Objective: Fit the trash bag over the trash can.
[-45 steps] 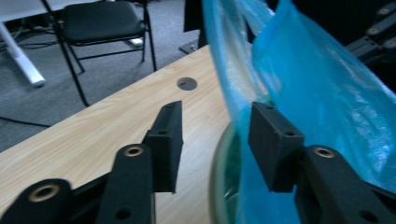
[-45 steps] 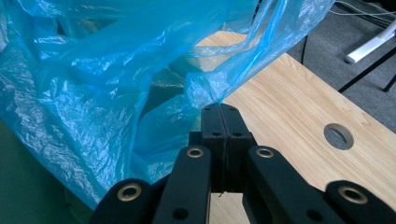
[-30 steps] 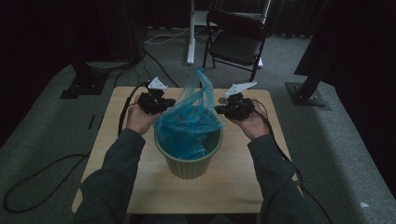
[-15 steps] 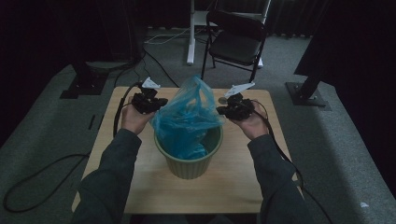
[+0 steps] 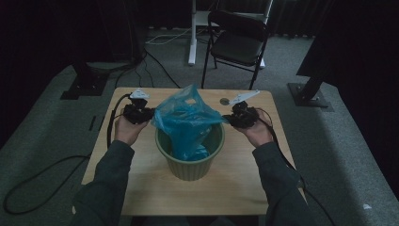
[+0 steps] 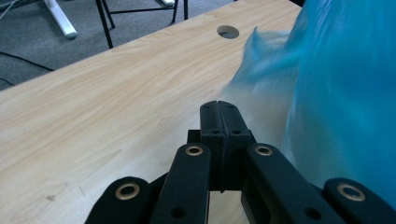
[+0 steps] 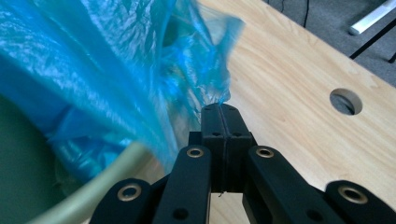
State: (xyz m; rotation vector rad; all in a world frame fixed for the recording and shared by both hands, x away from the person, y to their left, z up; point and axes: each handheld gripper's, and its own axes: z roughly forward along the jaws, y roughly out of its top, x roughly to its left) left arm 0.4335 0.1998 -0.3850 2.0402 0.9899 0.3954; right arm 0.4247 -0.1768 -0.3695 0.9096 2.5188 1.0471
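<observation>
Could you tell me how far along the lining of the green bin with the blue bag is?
Done: the translucent blue plastic bag already hangs partly inside the round green plastic bin. In hand: the right gripper is shut on a corner of the bag's edge; the left gripper is shut beside the bag, a grip unclear. Left: spreading the bag's mouth over the bin's rim, which is still bare.

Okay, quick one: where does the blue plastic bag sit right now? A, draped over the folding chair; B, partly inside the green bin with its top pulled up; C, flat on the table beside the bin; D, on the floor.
B: in the high view the blue plastic bag dips into the green bin and its top rises above the rim.
</observation>
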